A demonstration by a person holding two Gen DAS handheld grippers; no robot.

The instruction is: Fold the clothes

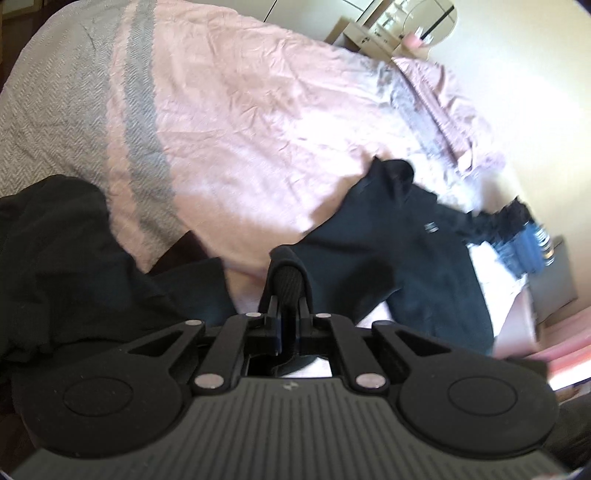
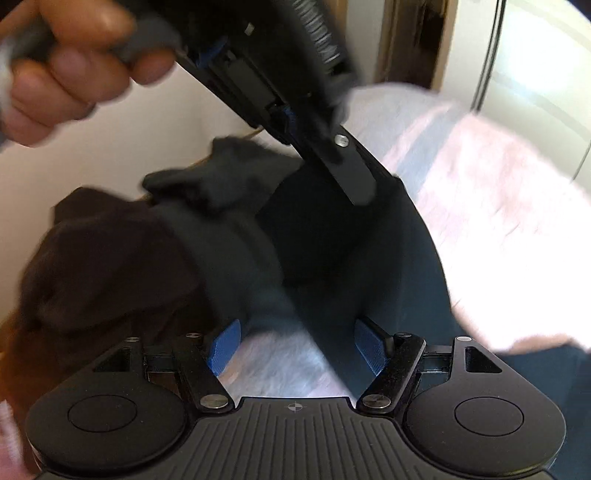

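Note:
A navy sweatshirt [image 1: 406, 266] with a small chest logo lies spread on the pink bedspread [image 1: 240, 129]. My left gripper [image 1: 286, 275] is shut, and a fold of the sweatshirt's edge is pinched between its fingers and draped over their tips. In the right wrist view the same left gripper [image 2: 360, 192] comes down from the top onto the navy sweatshirt [image 2: 369, 277], held by a person's hand [image 2: 74, 66]. My right gripper [image 2: 299, 345] stands open just over the cloth. Its blue pads [image 2: 225, 347] are wide apart, and a strip of the sweatshirt runs between them untouched.
A heap of dark clothes [image 1: 74, 258] lies at the bed's near left, and shows as a brownish-black pile [image 2: 103, 258] in the right wrist view. Blue jeans and dark items [image 1: 524, 247] sit at the bed's right edge. A dresser with a mirror [image 1: 399, 29] stands against the far wall.

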